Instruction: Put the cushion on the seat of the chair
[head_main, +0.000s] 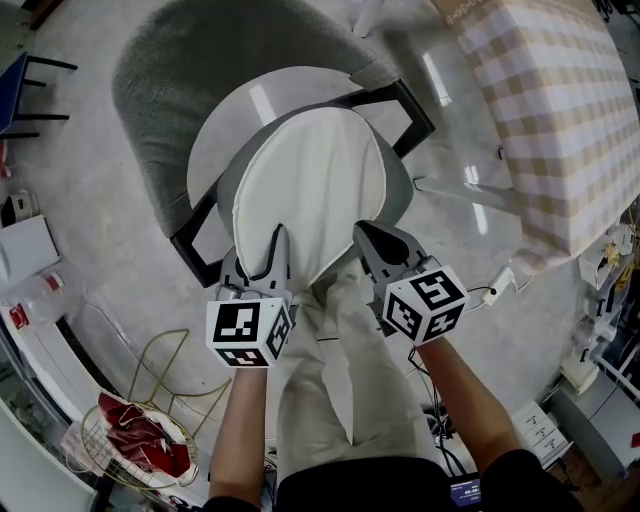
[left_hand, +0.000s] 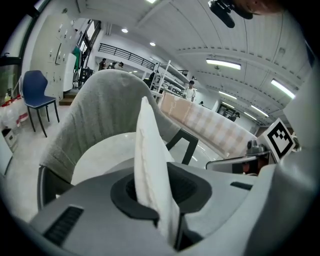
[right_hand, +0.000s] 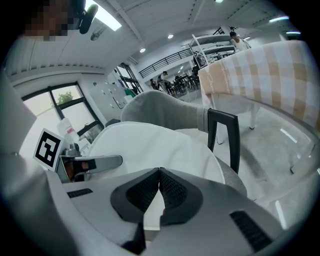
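A flat white round cushion (head_main: 315, 190) hangs over the seat of a grey upholstered chair (head_main: 190, 70) with a pale round seat (head_main: 225, 120) and black arm frames. My left gripper (head_main: 277, 240) is shut on the cushion's near left edge; in the left gripper view the cushion (left_hand: 150, 165) stands edge-on between the pads. My right gripper (head_main: 365, 235) is shut on the near right edge, with the cushion (right_hand: 150, 150) spreading out ahead of it and a thin fold of fabric pinched between the black pads (right_hand: 175, 192).
A table with a checked beige cloth (head_main: 560, 110) stands at the right. A gold wire basket (head_main: 150, 420) with red contents sits on the floor at lower left. A blue chair (left_hand: 35, 92) stands far left. The person's legs (head_main: 340, 370) are below the grippers.
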